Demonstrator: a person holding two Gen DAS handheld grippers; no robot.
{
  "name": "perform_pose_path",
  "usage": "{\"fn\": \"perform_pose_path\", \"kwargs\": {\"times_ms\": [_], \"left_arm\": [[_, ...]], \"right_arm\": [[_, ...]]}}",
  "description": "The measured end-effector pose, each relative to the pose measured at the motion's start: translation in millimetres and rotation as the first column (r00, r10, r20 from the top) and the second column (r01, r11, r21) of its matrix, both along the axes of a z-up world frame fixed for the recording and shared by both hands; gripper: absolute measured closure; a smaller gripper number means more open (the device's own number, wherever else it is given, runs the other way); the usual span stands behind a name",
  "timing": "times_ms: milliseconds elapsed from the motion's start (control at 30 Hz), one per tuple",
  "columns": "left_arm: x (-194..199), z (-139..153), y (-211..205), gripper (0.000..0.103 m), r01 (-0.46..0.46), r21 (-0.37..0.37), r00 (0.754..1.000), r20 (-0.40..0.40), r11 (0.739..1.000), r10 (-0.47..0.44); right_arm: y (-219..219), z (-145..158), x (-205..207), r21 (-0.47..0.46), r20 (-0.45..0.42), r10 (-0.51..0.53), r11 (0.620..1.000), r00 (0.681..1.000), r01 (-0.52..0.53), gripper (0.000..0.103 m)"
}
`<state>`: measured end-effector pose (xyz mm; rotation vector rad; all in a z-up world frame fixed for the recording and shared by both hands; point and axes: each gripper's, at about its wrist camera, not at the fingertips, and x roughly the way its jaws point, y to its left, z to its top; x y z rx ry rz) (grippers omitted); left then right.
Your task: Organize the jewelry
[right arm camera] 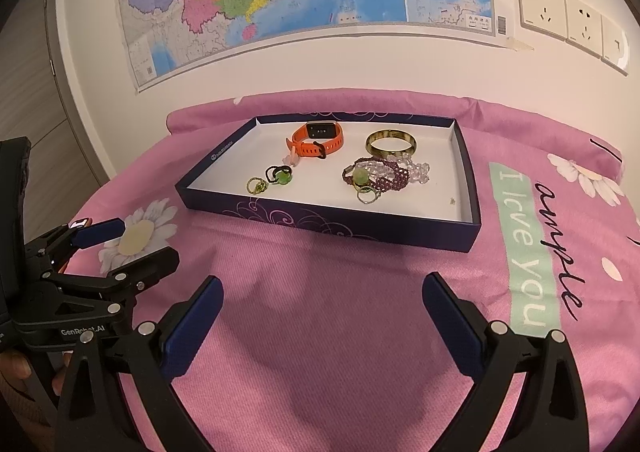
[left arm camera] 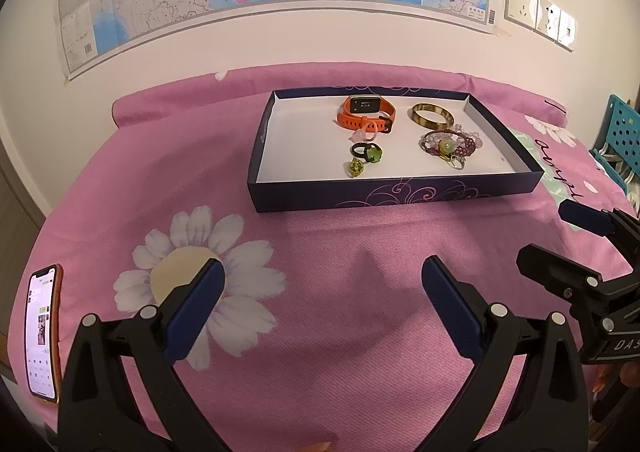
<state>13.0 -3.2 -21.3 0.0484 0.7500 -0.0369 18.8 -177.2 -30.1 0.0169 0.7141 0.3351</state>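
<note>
Pink bedspread [right arm camera: 320, 332] carries the box [right arm camera: 320, 220]; both grippers — left gripper [left arm camera: 324, 292], right gripper [right arm camera: 322, 308] — gape empty. Near its front edge, rings [right arm camera: 256, 185] look tiny, light, slippery — pinch the band.

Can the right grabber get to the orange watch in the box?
Probably yes. The right gripper is open over the pink bedsheet, and the shallow dark-blue box has no lid. The orange wristband watch lies at the back, so it must reach over the near wall.

Our left gripper [left arm camera: 323, 304] and right gripper [right arm camera: 322, 322] side by side, both level, jaws spread wide, nothing between fingers.
</note>
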Motion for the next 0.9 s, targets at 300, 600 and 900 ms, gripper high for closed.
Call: {"fn": "perform_pose_path", "kwargs": {"times_ms": [300,600,900], "left_arm": [[-0.2,0.2,-0.9,0.006,0.003,-0.004,1.000,0.013,1.000,-0.003],[-1.7,-0.7,-3.6,0.006,0.009,0.006,1.000,0.020,1.000,-0.009],[5.9,-10.3,6.1,0.006,0.004,0.000,0.999,-0.040,1.000,-0.004]], "right_arm": [[-0.2,0.4,0.6,0.001,-0.001,-0.001,1.000,1.000,0.001,0.007],[1.2,-0.2,0.6,-0.005,-0.004,0.006,1.000,1.000,-0.006,0.007],[-26.6,-1.4,7.6,-0.105,-0.035,-0.052,0.993,0.998,0.048,0.007]]}}
